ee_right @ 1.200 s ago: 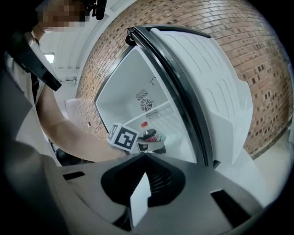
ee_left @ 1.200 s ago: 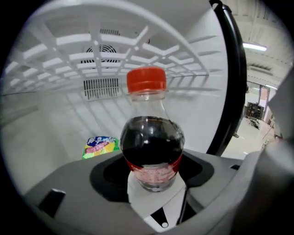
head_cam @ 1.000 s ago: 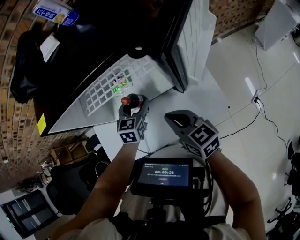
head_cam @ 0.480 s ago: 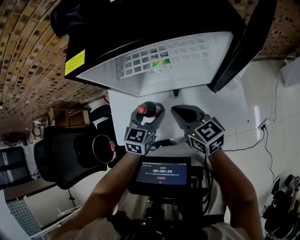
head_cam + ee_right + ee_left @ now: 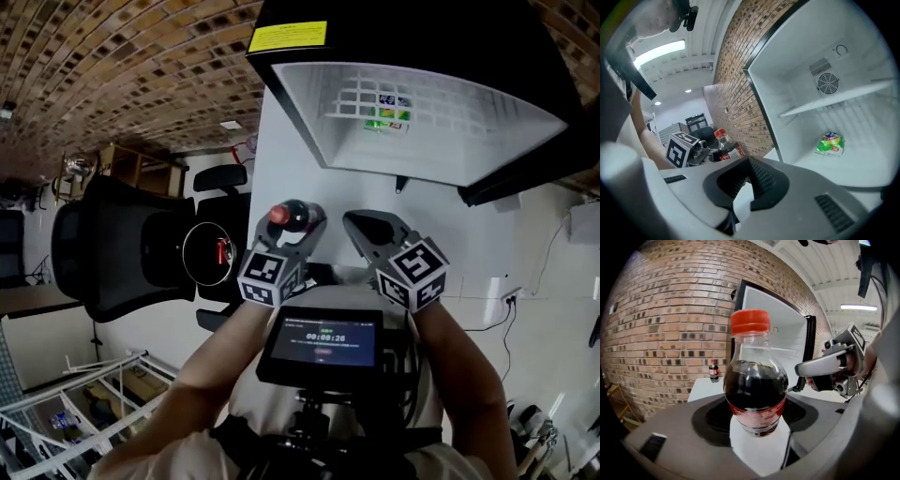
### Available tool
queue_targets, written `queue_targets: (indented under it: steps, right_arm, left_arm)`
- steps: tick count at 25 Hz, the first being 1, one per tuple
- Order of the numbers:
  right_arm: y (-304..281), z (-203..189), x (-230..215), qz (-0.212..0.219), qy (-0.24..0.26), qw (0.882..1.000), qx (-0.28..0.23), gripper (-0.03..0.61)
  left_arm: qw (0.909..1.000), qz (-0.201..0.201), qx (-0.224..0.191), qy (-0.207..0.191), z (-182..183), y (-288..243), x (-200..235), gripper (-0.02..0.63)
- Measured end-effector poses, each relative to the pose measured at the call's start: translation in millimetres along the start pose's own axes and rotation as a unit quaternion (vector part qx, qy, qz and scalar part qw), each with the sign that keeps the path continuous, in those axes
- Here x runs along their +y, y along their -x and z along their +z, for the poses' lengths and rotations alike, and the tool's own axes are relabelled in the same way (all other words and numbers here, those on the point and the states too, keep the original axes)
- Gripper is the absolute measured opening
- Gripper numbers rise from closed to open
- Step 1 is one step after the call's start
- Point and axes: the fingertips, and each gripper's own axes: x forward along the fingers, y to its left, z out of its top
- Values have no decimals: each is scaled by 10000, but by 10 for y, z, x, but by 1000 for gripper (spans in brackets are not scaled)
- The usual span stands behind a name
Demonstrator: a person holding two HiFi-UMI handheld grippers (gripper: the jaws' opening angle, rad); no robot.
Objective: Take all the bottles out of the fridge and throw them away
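The left tool [image 5: 292, 226] grips a red-capped cola bottle [image 5: 755, 394] upright, just in front of the open fridge [image 5: 487, 141]. The right tool [image 5: 749, 162], also before the fridge, is closed and empty. A green packet [image 5: 389, 114] lies inside the fridge. Another bottle [image 5: 713, 370] stands on the desk [image 5: 700, 389] beside the fridge.

Backed by a brick wall [image 5: 112, 56]; furnished with a black office chair [image 5: 103, 248]; floored in pale tiles [image 5: 548, 281]; lit by a ceiling strip light [image 5: 858, 307].

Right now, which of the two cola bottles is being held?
The near bottle, clamped in the left gripper; the other bottle stands far off on a white table.
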Motion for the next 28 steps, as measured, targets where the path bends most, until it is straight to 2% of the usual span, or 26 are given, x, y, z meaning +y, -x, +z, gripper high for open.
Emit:
queue_targets:
  steps: [5,14,19,28]
  right_arm:
    - [-285,-23,274,302,144,9993,156,5]
    - [-840,-81,792,1005,471,9921,592,5]
    - [-1188,-165,1078,1467,618,9830,914,5]
    - [-1884,-434,1606,2061,684,9671,1323,5]
  left_arm:
    - [9994,249,-109,211,-62,298,227,322]
    - [9899,1126,-152,843,-456,913,868,321]
    - [9758,1751,-184,1299,-760,1319,1259,321]
    - [9502,2602,109,1710,-1422,2013,2026,321]
